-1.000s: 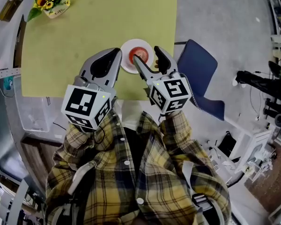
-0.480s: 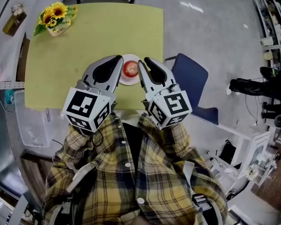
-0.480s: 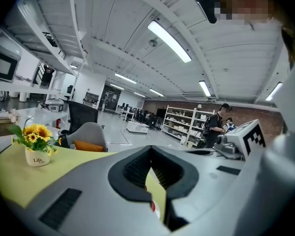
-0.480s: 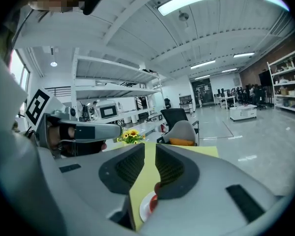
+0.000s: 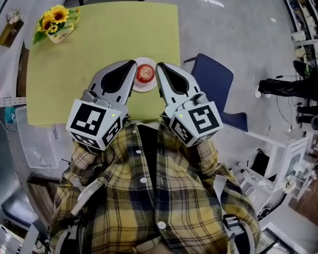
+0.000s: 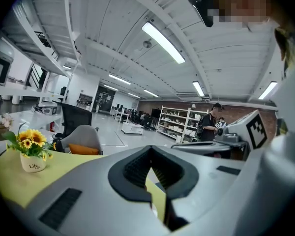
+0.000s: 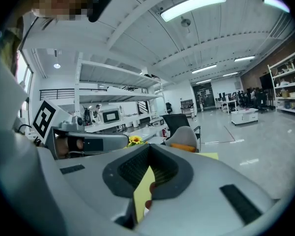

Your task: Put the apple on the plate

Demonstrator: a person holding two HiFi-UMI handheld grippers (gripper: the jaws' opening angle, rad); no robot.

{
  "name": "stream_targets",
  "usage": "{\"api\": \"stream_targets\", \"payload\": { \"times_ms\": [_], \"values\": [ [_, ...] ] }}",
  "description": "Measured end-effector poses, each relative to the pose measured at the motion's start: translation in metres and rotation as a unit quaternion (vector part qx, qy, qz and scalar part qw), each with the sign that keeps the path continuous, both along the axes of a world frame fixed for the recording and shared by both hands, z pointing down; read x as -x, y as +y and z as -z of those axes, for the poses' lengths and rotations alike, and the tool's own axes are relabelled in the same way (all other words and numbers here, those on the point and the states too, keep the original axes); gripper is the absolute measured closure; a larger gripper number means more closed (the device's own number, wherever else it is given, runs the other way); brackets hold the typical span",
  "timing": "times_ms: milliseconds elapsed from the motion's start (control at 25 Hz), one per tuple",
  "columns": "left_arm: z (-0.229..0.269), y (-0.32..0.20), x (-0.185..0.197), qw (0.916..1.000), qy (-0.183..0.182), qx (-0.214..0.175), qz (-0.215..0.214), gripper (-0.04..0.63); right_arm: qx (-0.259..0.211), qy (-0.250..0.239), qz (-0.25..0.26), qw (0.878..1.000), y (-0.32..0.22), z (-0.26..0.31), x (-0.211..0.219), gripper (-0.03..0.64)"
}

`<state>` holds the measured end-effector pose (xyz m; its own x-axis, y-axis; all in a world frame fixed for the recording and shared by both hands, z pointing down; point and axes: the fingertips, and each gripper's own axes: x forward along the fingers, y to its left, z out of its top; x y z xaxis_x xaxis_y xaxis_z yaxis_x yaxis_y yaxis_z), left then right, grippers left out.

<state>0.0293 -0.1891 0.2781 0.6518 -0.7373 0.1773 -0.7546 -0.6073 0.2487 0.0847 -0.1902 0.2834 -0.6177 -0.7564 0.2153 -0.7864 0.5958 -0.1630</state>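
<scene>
A red apple (image 5: 144,74) sits on a small white plate (image 5: 146,89) near the front edge of the yellow-green table (image 5: 95,41). My left gripper (image 5: 131,63) hangs above the plate's left side, and my right gripper (image 5: 160,66) hangs above its right side. Both are raised clear of the apple, with their jaws shut and nothing held. In the left gripper view the left gripper (image 6: 150,149) points out level over the table. In the right gripper view a sliver of the red apple (image 7: 148,203) shows below the right gripper (image 7: 148,149).
A pot of sunflowers (image 5: 55,23) stands at the table's far left corner, with a small bottle (image 5: 8,28) beyond it. A blue chair (image 5: 214,86) is at the table's right. A grey chair (image 6: 83,141) with an orange cushion stands across the table. A person (image 6: 211,124) stands by distant shelves.
My right gripper's jaws, open around the apple a second ago, have shut empty. Both grippers have lifted and drawn back. The apple stays on the plate.
</scene>
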Motion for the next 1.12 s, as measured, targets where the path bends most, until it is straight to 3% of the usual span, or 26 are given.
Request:
{"api": "stream_targets", "payload": {
  "times_ms": [280, 1120],
  "values": [
    [-0.003, -0.006, 0.000, 0.9999, -0.003, 0.003, -0.010, 0.588, 0.030, -0.026, -0.007, 0.999, -0.004, 0.001, -0.003, 0.620],
    [-0.008, 0.000, 0.010, 0.9998, -0.010, 0.009, -0.015, 0.588, 0.043, -0.001, -0.012, 0.999, -0.003, -0.006, 0.003, 0.620]
  ]
}}
